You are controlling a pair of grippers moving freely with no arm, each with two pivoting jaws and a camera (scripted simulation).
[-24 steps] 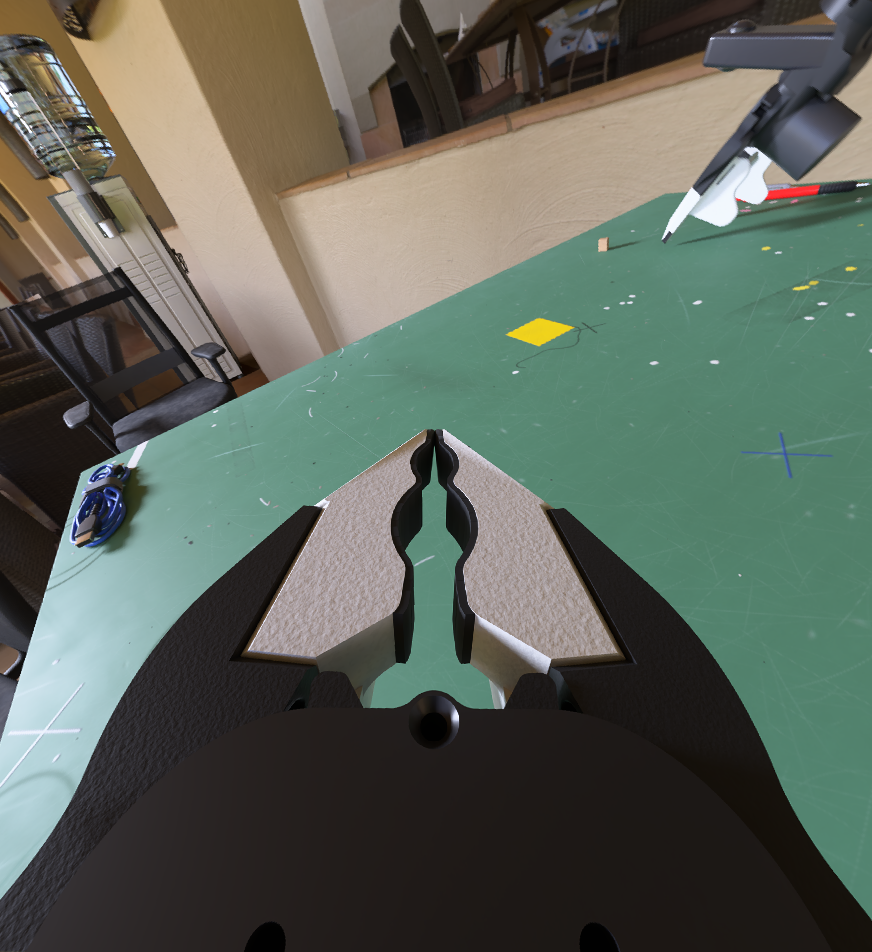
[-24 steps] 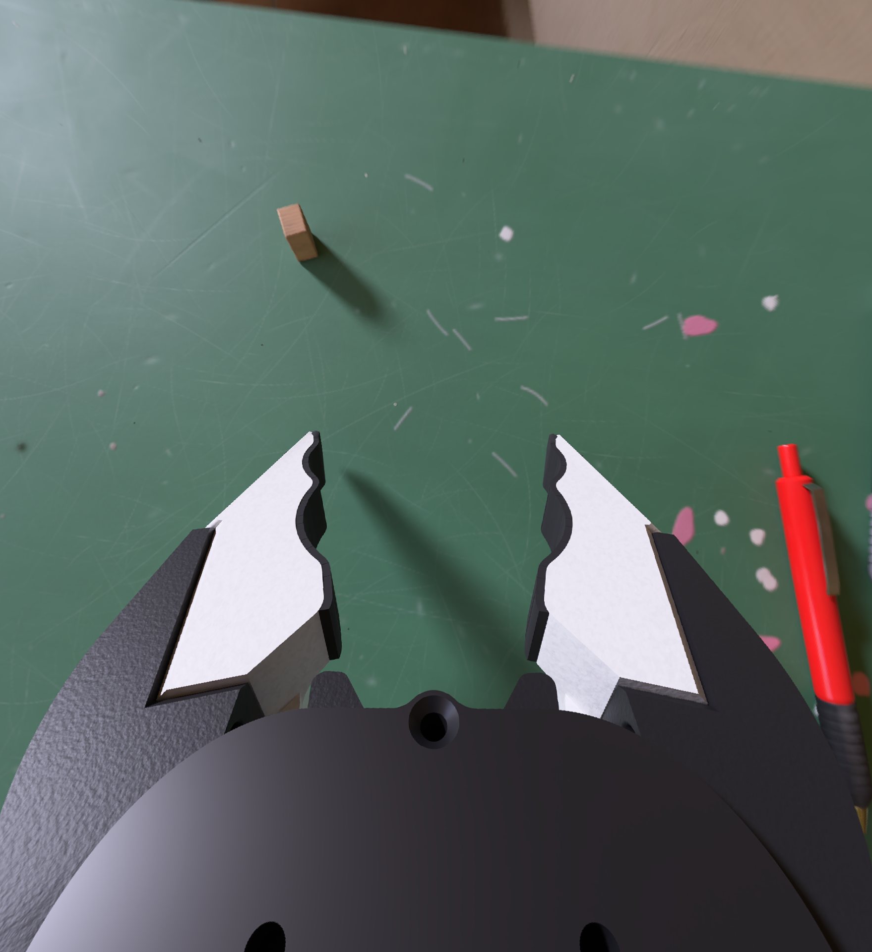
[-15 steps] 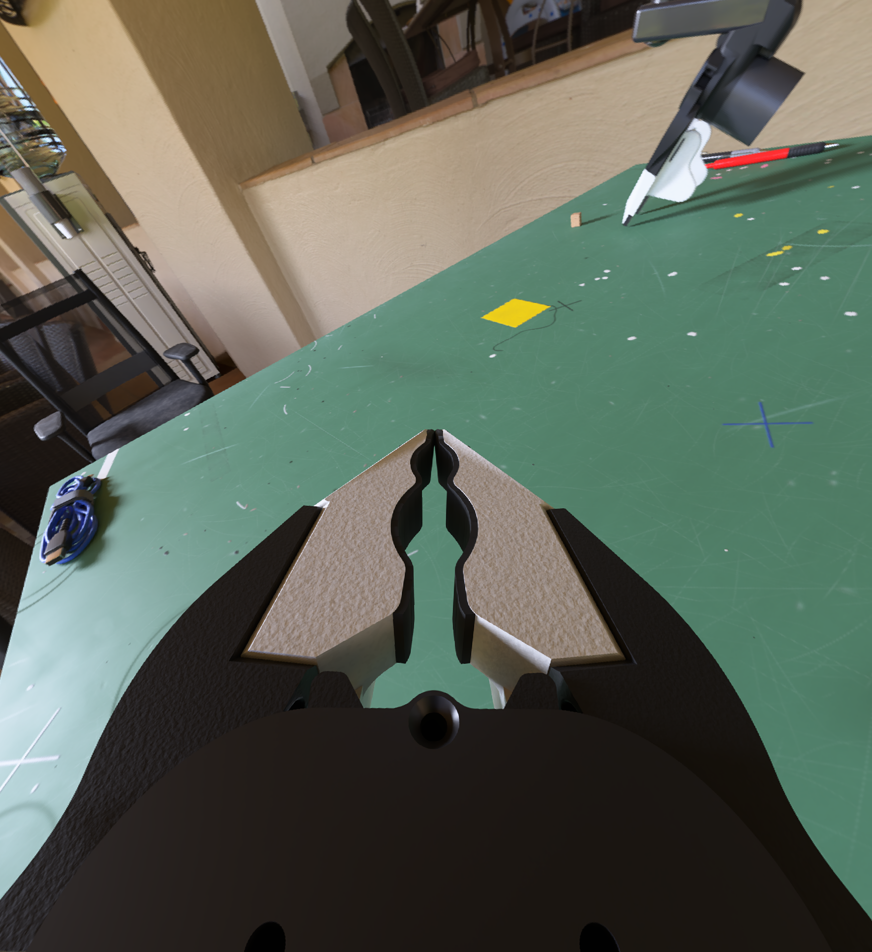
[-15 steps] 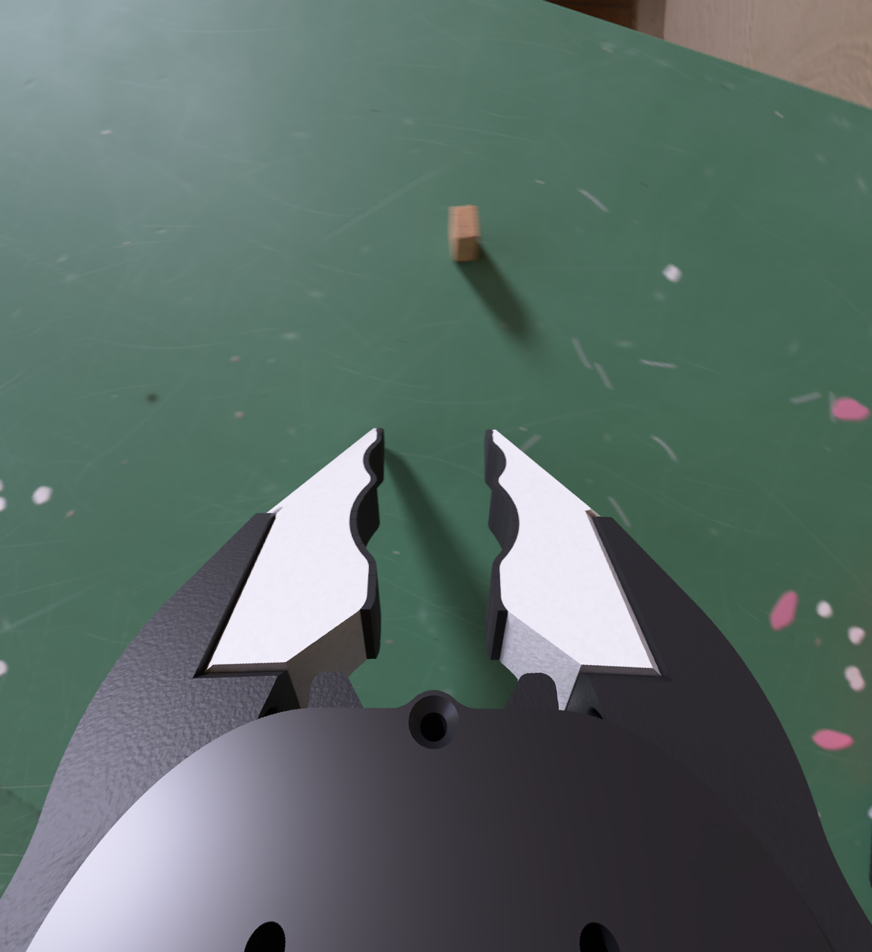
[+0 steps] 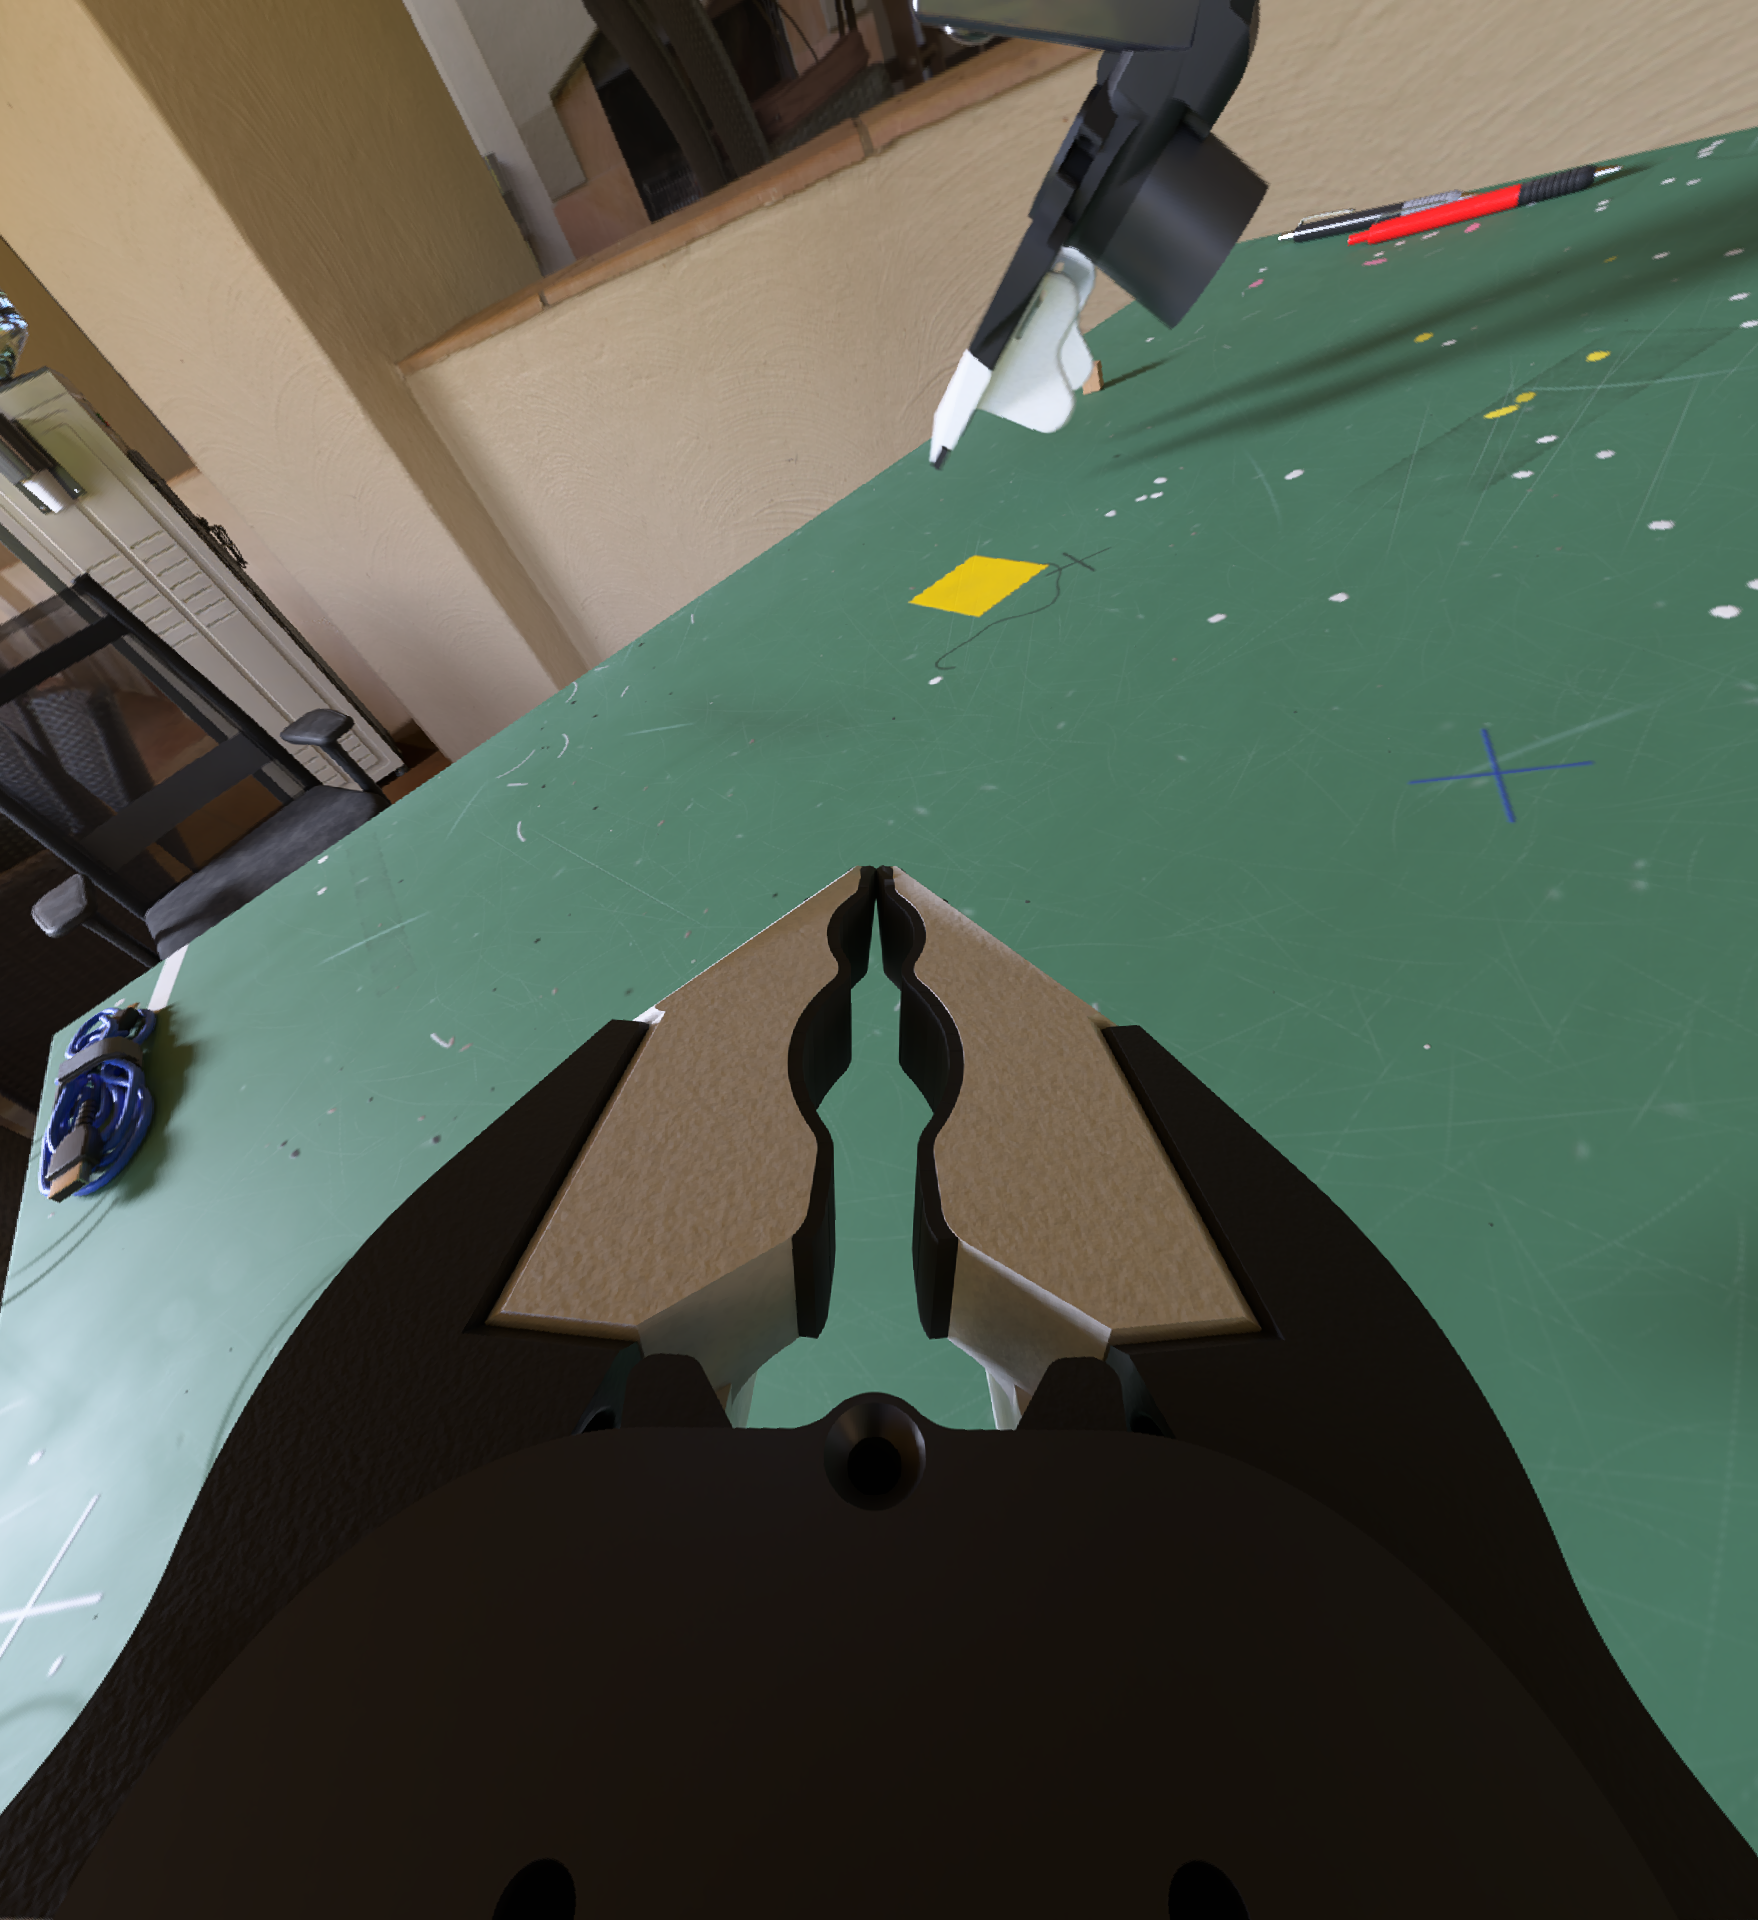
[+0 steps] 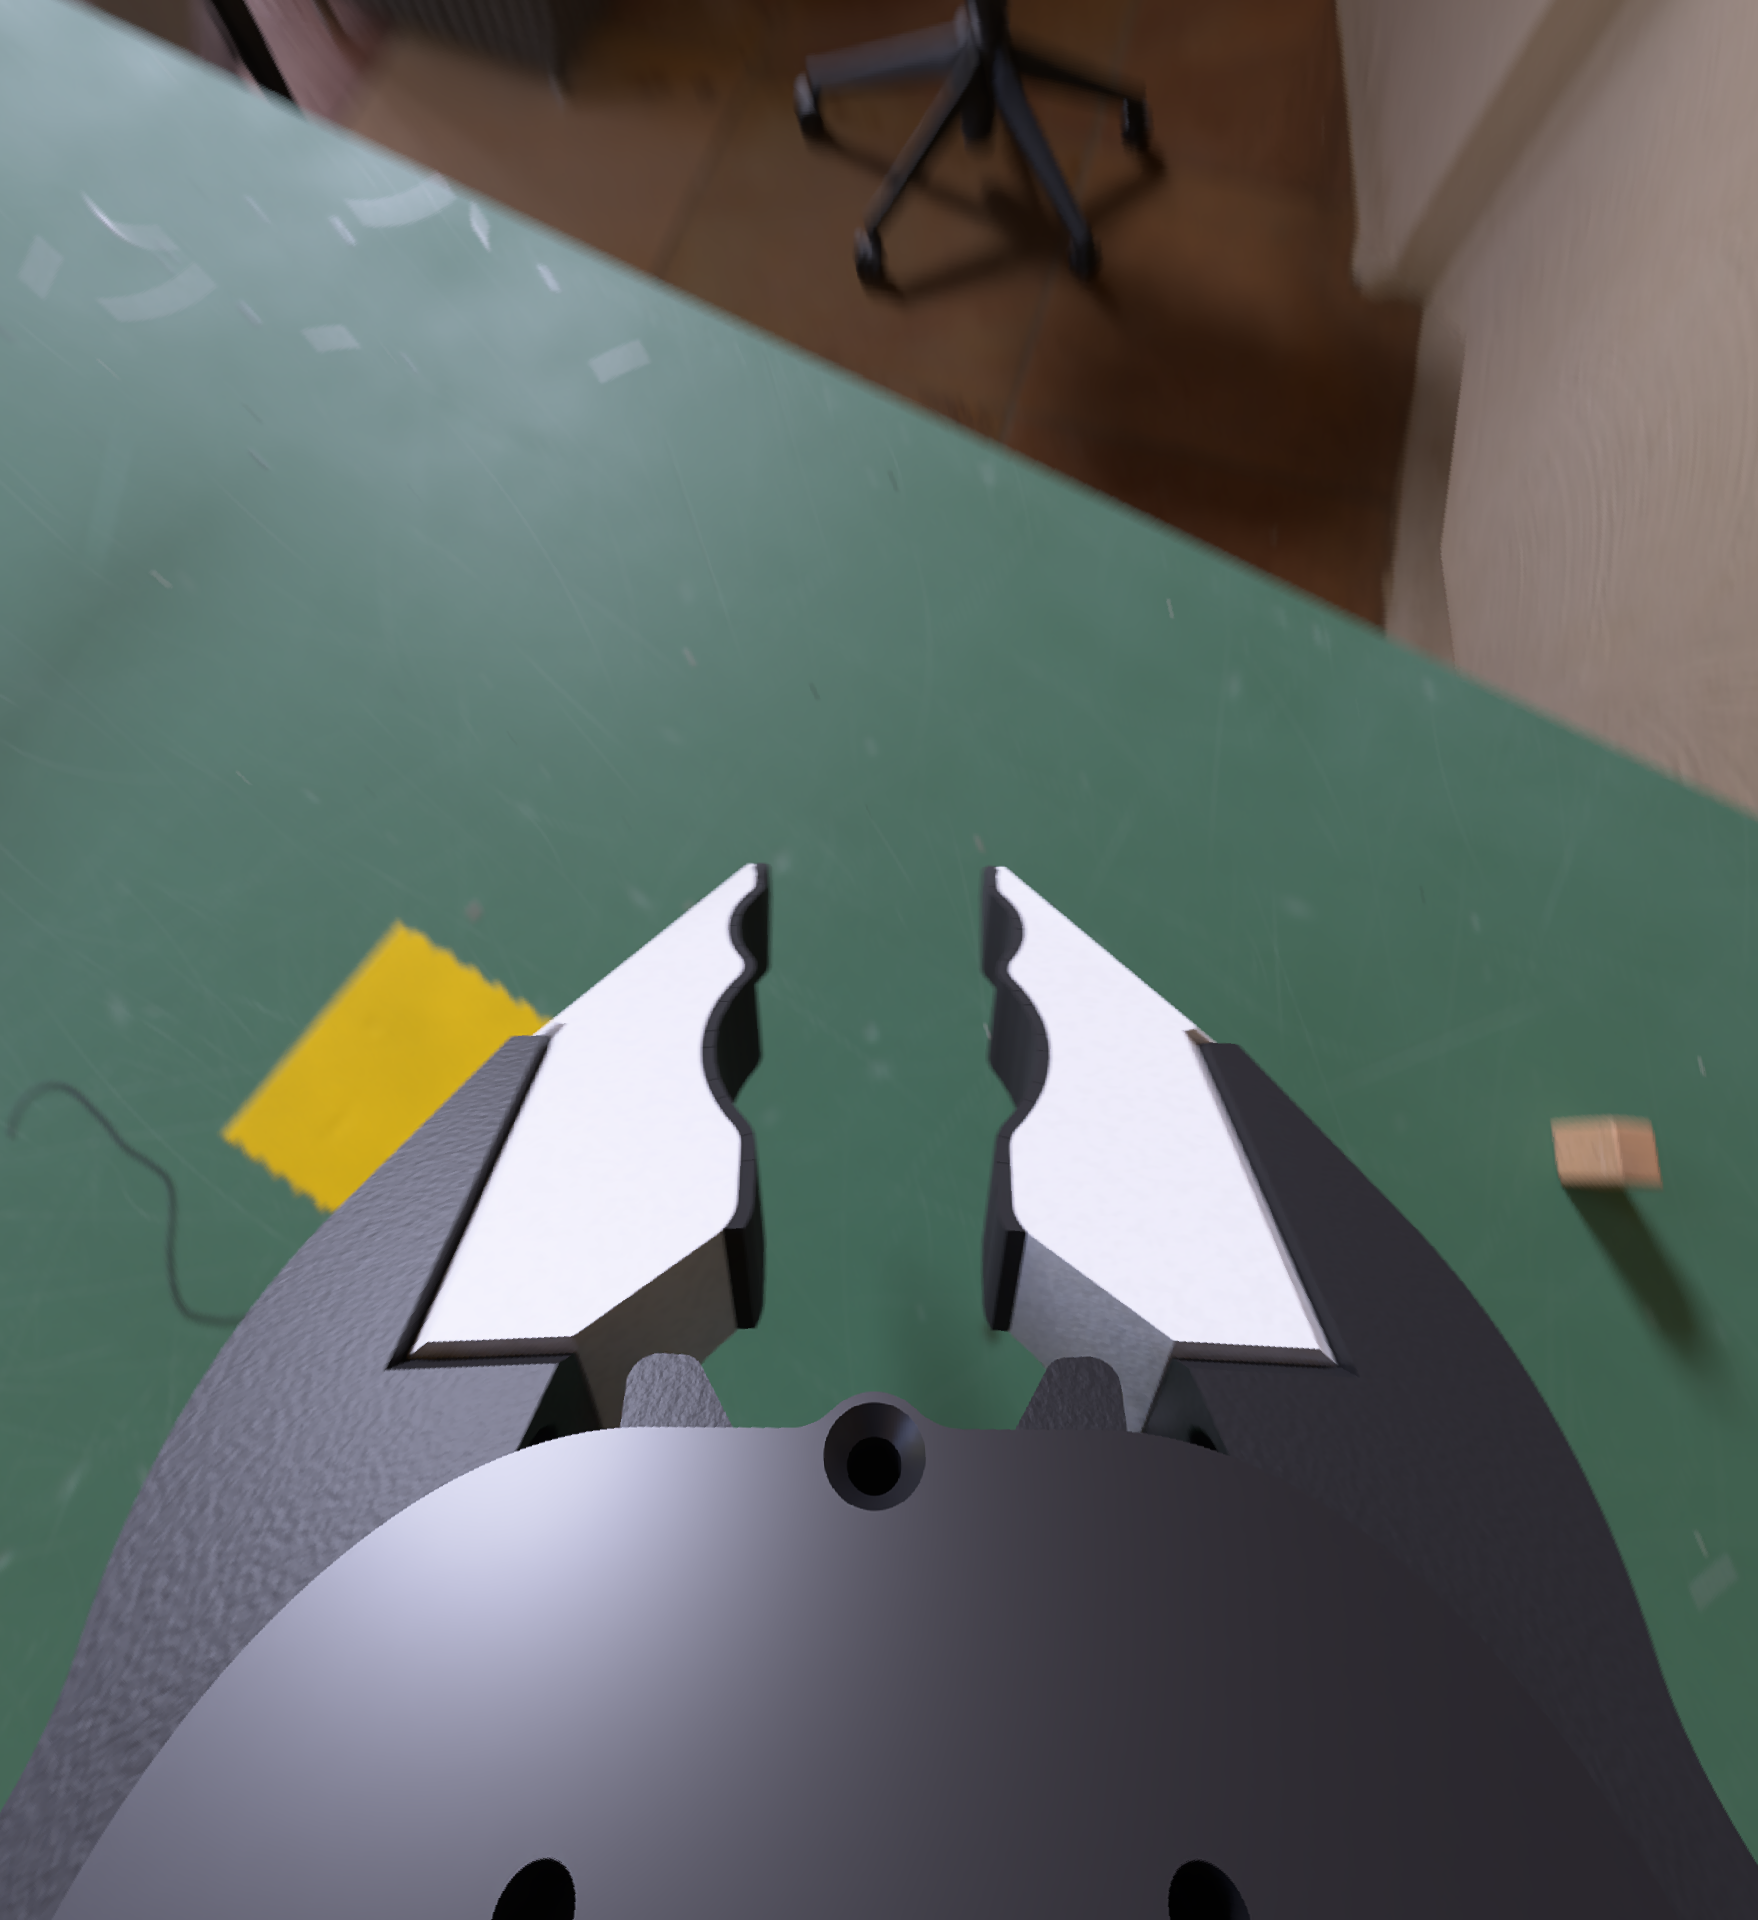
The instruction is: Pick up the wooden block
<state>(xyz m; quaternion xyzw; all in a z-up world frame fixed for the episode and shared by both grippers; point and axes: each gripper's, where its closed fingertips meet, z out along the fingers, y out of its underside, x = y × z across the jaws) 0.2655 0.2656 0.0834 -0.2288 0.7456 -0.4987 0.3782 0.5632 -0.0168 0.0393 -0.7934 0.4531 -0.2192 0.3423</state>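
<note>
The wooden block [image 6: 1604, 1150] is a small tan cube on the green table [image 6: 439, 644], near the far edge. My right gripper [image 6: 875, 875] is open and empty, low over the table. The block lies apart from it, to the right of the right finger. In the left wrist view the right gripper [image 5: 989, 416] tilts down at the far edge and hides most of the block [image 5: 1093, 376]. My left gripper [image 5: 875, 875] is shut and empty, over the near part of the table [image 5: 1270, 935].
A yellow patch [image 6: 376, 1060] lies left of the right gripper; it also shows in the left wrist view [image 5: 979, 585]. Red and black pens [image 5: 1446, 213] lie at the far right. A blue cable coil [image 5: 96, 1101] sits at the left edge. An office chair [image 5: 200, 862] and a wall stand beyond.
My right gripper has swung left toward the table edge and narrowed its jaws. The block went from ahead of it to its right side. The left gripper stayed shut, its view shifting a little.
</note>
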